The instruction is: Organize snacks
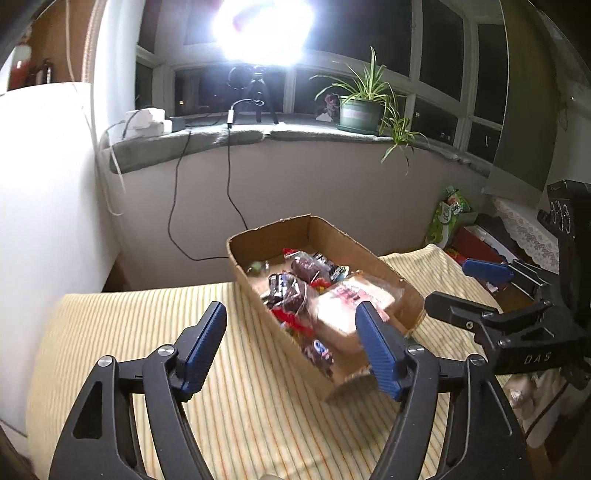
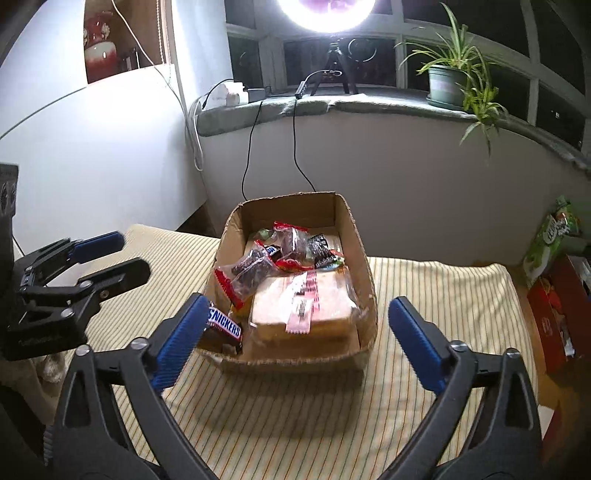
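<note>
Both grippers hover low over the table [image 2: 424,291], fingers spread wide, nothing between them: left gripper [image 1: 291,345], right gripper [image 2: 295,341].

Table: covered in a yellow striped cloth, bare apart from the box.

Cardboard box [image 2: 360,236]: open-topped, sits mid-table, just ahead of both grippers. It already holds the snacks:
- wrapped sandwich bread [image 2: 303,308], largest item, near end of box, right side
- clear packets of dark cakes [image 2: 255,271], toward the middle
- Snickers bar [image 2: 223,326], near left corner, partly behind the right gripper's left finger
- small dark candy packets [image 2: 319,251] toward the far end

Step, as judged: snacks look gathered, no loose item on the cloth. Sorting inside the box, or lifting items out, seems next. That calls for one gripper to dip over the near wall and close on a single packet; crinkly wrappers overlap, so picking a top piece is safest.

Room: night outside, windowsill [image 2: 369,99] behind, ring light [image 2: 325,11] on a tripod, potted spider plant [image 2: 448,83], cables down the wall. Green snack bag [image 2: 550,240] and red box [image 2: 554,310] beside the table at right.
</note>
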`<state>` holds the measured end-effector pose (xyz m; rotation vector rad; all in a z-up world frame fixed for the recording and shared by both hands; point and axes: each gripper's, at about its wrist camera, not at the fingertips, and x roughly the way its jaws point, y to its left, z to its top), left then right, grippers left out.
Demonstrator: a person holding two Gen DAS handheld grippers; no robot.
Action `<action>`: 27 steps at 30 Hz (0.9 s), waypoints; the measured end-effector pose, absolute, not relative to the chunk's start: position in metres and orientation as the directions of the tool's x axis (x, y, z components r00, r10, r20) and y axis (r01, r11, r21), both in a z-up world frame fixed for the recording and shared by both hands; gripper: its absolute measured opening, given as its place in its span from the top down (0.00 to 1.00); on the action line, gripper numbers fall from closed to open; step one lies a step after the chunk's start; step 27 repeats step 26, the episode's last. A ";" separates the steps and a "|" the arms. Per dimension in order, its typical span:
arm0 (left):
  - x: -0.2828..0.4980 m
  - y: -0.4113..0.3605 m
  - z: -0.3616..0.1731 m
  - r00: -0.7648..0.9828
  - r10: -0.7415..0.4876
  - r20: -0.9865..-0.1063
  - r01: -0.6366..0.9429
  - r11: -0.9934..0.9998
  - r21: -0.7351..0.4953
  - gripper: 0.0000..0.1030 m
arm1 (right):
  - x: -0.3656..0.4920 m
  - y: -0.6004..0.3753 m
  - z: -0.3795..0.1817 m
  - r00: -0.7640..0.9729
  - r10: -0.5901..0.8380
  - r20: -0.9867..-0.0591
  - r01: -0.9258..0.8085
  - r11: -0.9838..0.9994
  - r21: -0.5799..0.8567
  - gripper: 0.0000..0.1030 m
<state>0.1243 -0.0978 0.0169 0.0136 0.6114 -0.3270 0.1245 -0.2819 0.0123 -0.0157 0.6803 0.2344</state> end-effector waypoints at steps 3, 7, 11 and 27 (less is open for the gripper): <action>0.115 -0.096 0.020 0.780 -0.277 -0.561 0.289 0.955 -0.070 0.25 | 0.115 -0.284 0.012 0.753 0.203 -0.627 -0.209 0.976 0.065 0.02; 0.103 -0.092 0.024 0.794 -0.265 -0.548 0.273 0.960 -0.068 0.23 | 0.106 -0.284 0.011 0.752 0.193 -0.630 -0.203 0.978 0.056 0.01; 0.097 -0.090 0.025 0.800 -0.255 -0.542 0.263 0.963 -0.065 0.22 | 0.101 -0.283 0.012 0.758 0.184 -0.626 -0.202 0.979 0.043 0.01; 0.083 -0.087 0.025 0.805 -0.265 -0.531 0.269 0.960 -0.071 0.22 | 0.092 -0.282 0.017 0.767 0.176 -0.618 -0.196 0.980 0.036 0.01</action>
